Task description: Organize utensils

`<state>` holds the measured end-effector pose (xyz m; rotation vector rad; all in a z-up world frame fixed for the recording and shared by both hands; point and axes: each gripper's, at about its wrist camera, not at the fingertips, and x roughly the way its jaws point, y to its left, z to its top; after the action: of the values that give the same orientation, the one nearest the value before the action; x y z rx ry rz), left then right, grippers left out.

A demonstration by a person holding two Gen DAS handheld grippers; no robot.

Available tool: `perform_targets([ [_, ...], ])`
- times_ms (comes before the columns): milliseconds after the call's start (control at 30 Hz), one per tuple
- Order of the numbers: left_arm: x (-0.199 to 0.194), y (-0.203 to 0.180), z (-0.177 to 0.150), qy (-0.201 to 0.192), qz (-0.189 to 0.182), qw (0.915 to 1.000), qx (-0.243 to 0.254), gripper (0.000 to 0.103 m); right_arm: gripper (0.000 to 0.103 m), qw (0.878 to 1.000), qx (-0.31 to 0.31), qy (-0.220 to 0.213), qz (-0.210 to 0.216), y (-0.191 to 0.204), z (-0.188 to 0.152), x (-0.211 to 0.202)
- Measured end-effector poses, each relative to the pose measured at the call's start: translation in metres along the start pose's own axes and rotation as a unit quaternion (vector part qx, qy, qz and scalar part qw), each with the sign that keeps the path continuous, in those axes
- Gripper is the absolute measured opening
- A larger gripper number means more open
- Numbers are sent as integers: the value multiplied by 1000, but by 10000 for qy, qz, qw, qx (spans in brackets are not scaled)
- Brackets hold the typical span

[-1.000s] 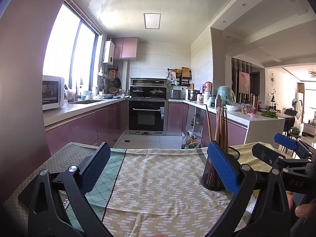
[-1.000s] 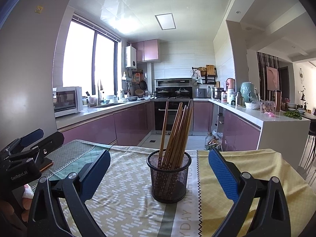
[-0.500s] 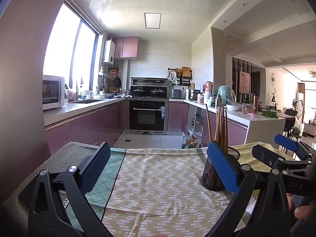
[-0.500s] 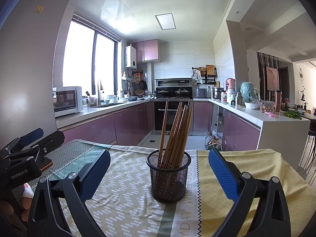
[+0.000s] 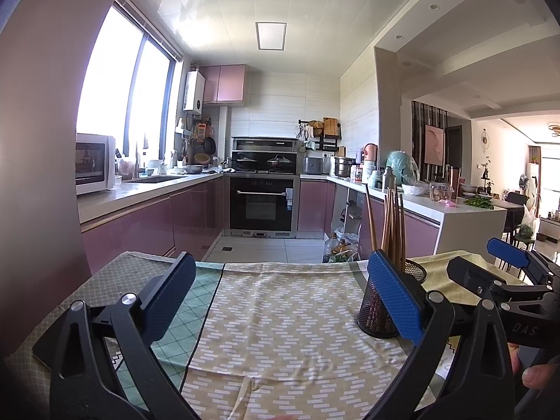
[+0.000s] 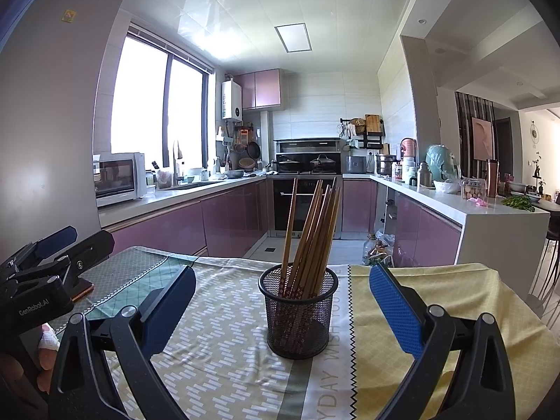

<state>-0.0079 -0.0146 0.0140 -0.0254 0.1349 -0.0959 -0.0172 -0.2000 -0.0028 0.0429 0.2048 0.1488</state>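
Tablecloth (image 6: 224,350) carries one mesh cup (image 6: 298,309) of chopsticks (image 6: 309,231) — both tools (image 6: 280,311) (image 5: 280,311) gape, unladen.

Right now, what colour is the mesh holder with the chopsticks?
Black wire mesh holder; clearest in the right wrist view, with brown chopsticks inside.

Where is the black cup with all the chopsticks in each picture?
Left wrist view: the mesh cup stands at lower right, partly behind the left gripper's blue right pad.
Right wrist view: it stands in the lower middle, between the right gripper's open jaws.
Shared landmark: the black oven.
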Motion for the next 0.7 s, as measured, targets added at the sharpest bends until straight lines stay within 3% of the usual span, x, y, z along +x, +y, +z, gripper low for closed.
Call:
perform_targets([
  [700,0,0,1,3,4,10000,2,97,96,10000,13,-20,-1,0,1,1],
])
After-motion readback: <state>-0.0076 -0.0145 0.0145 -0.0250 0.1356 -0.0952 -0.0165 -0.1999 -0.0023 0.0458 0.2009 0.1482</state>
